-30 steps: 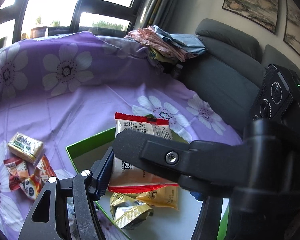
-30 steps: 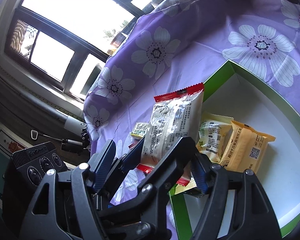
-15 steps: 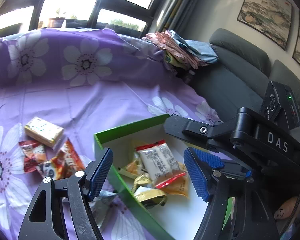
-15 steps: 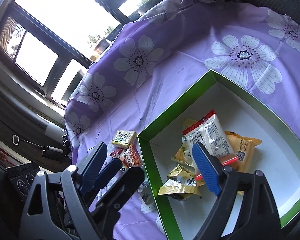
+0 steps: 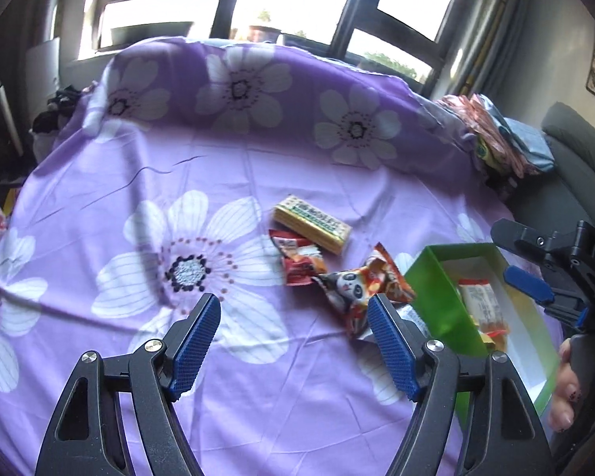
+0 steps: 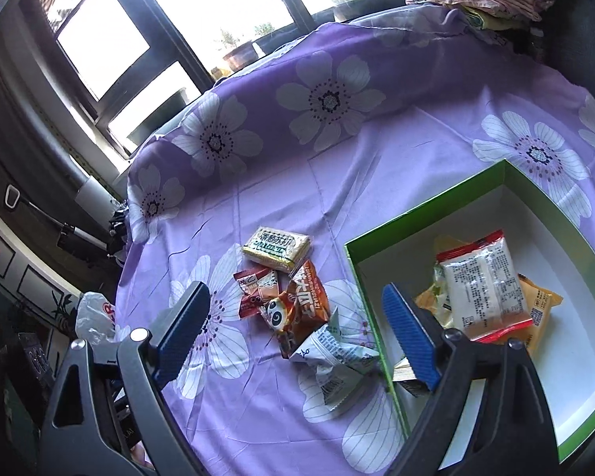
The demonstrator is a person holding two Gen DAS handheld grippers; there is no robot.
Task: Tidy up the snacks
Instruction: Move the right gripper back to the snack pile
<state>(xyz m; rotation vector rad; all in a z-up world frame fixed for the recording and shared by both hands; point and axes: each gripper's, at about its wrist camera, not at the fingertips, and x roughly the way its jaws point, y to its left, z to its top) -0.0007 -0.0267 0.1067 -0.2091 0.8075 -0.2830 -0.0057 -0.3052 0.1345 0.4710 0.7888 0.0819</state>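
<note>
A green box with a white inside [image 6: 428,214] [image 5: 436,289] lies on the purple flowered cloth. In it lie a white packet with red ends [image 6: 484,289] [image 5: 482,301] and yellow packets [image 6: 543,305]. Left of the box lie loose snacks: a yellow wafer pack [image 6: 275,248] [image 5: 311,224], a small red packet [image 6: 256,287] [image 5: 299,263], an orange panda packet [image 6: 297,309] [image 5: 357,289] and a pale crumpled packet [image 6: 333,361]. My left gripper [image 5: 293,353] is open and empty, above the cloth left of the snacks. My right gripper [image 6: 293,337] is open and empty, above the snack pile by the box's left wall.
Folded clothes [image 5: 503,135] are stacked at the far right by a grey sofa [image 5: 575,166]. A white plastic bag [image 6: 95,317] lies off the cloth's left edge. Windows stand behind the table. My right gripper also shows in the left wrist view [image 5: 543,273], over the box.
The white packet with red ends was held over the box a second ago; it now lies in the box. Both grippers have opened and drawn back to the left, towards the loose snacks.
</note>
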